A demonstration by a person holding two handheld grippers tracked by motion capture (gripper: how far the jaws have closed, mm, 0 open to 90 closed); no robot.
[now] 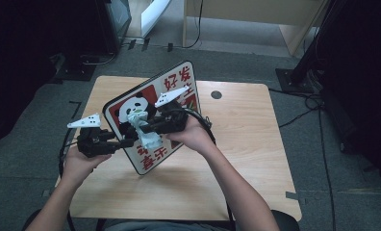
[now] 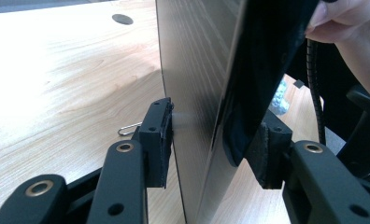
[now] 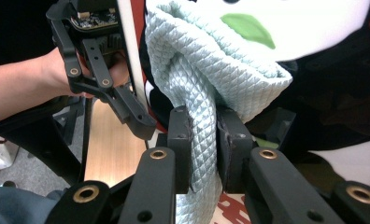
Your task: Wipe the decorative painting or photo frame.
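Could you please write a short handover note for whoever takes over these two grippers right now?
Left gripper: fingers clamped on the edge of the panda board, holding it tilted up on the table.
Right gripper: shut on the pale blue cloth, which is pressed against the board's printed face.
Done: board propped up, cloth gripped and on the picture.
Left: probably wiping the rest of the face, then laying board and cloth down. How much is already wiped cannot be told.

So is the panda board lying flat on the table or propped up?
Propped up on edge. The left gripper clamps the panda board by its side, lower edge near the table, while the right gripper presses a cloth against its face.
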